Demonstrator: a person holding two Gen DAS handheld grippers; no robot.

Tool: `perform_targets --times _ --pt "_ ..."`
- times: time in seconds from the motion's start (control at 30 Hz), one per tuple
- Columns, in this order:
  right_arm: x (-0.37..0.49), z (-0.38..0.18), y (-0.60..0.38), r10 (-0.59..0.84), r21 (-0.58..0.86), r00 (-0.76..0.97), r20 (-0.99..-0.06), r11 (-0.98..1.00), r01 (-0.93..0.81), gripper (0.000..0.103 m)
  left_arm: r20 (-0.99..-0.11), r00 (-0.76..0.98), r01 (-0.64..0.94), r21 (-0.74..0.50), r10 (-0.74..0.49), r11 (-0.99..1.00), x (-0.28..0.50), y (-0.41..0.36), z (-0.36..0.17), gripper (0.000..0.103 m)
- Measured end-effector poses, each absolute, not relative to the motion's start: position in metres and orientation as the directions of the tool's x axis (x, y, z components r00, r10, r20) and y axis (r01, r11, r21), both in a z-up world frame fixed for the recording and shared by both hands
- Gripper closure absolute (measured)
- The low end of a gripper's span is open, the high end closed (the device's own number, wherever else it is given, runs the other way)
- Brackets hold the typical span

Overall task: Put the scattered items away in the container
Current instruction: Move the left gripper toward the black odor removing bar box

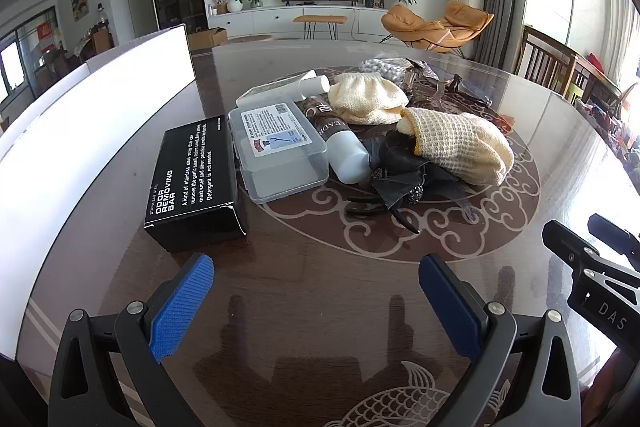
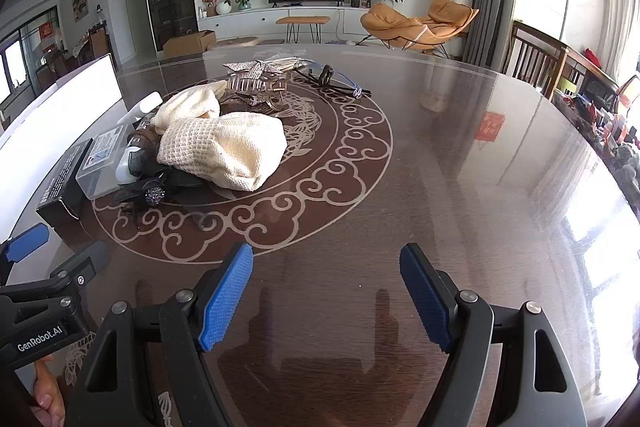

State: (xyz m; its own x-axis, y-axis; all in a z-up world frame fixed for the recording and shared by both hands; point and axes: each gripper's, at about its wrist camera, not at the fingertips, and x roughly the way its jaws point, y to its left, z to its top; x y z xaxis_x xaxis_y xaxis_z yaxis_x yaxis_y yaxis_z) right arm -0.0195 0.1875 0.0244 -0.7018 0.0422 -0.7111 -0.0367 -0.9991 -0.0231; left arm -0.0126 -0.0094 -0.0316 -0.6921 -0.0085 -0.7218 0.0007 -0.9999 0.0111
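A heap of items lies mid-table: a black box (image 1: 192,183) printed "odor removing bar", a clear plastic case (image 1: 276,151), a white-and-brown bottle (image 1: 340,143), two cream knitted pieces (image 1: 460,147) (image 1: 366,99), a black hair bow (image 1: 404,179), hair clips (image 2: 256,83) and glasses (image 2: 336,77). A white container (image 1: 92,107) stands along the left. My left gripper (image 1: 316,303) is open over bare table in front of the box. My right gripper (image 2: 326,299) is open too, nearer than the heap and to its right. Nothing is between either pair of fingers.
The round dark table (image 2: 460,167) has a glossy patterned top with free room on its right half. Wooden chairs (image 2: 536,59) stand at the far right edge. In the left wrist view the right gripper's body (image 1: 592,267) shows at the right.
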Motion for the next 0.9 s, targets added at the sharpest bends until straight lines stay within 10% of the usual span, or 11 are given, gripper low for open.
perform_targets --times 0.6,0.9 --pt "-0.024 0.02 0.19 0.025 0.008 -0.686 -0.727 -0.999 -0.044 0.026 -0.724 -0.689 0.1 -0.088 -0.005 -0.991 -0.006 -0.039 -0.031 0.0" --pt "-0.024 0.02 0.19 0.012 0.014 -0.687 -0.727 -0.999 -0.032 0.026 -0.758 -0.639 0.115 0.075 -0.132 -0.99 -0.032 -0.086 -0.024 0.0"
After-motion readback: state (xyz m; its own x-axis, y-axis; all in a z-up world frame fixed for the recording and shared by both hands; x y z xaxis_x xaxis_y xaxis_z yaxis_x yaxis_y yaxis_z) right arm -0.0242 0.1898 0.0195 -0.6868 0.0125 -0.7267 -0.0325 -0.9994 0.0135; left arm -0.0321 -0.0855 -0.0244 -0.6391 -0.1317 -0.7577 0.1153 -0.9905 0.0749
